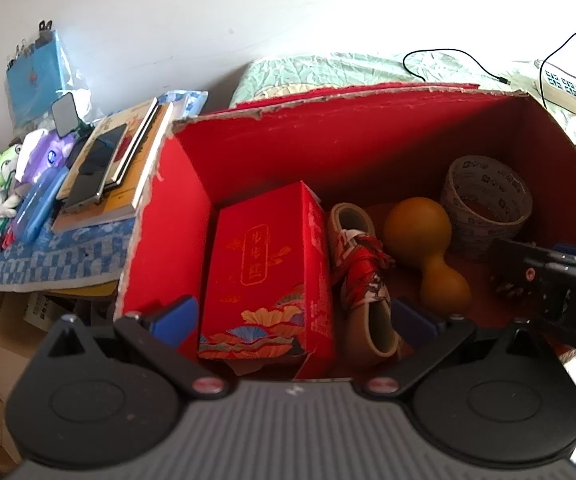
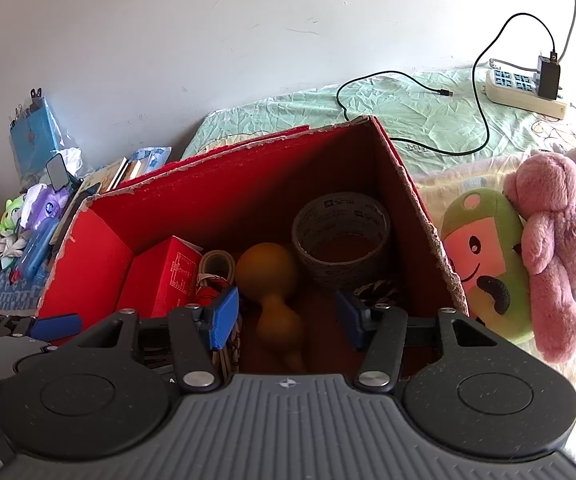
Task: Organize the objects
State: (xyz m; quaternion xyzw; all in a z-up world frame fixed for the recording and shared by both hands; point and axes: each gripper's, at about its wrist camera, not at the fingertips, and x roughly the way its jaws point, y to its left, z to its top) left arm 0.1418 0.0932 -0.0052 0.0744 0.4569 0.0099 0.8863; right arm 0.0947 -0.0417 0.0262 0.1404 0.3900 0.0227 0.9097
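Left gripper (image 1: pixel 294 312): my jaws stand wide over the near edge of the red box (image 1: pixel 368 136), gripping nothing.
Right gripper (image 2: pixel 285 318): my jaws are apart, nothing between the pads; the gourd (image 2: pixel 271 280) lies below them.
Inside the box: red carton (image 1: pixel 267 276) at left, small shoe (image 1: pixel 364 276) beside it, gourd in the middle, tape roll (image 1: pixel 486 206) in the far right corner.
Outside the box: plush toys (image 2: pixel 528 256) to the right.

Gold Chinese chars are printed on the red carton (image 1: pixel 265 276) front, not legible. Small print covers the tape roll (image 1: pixel 486 204), unreadable. A white "D" is seen on the right gripper (image 1: pixel 560 292) body.
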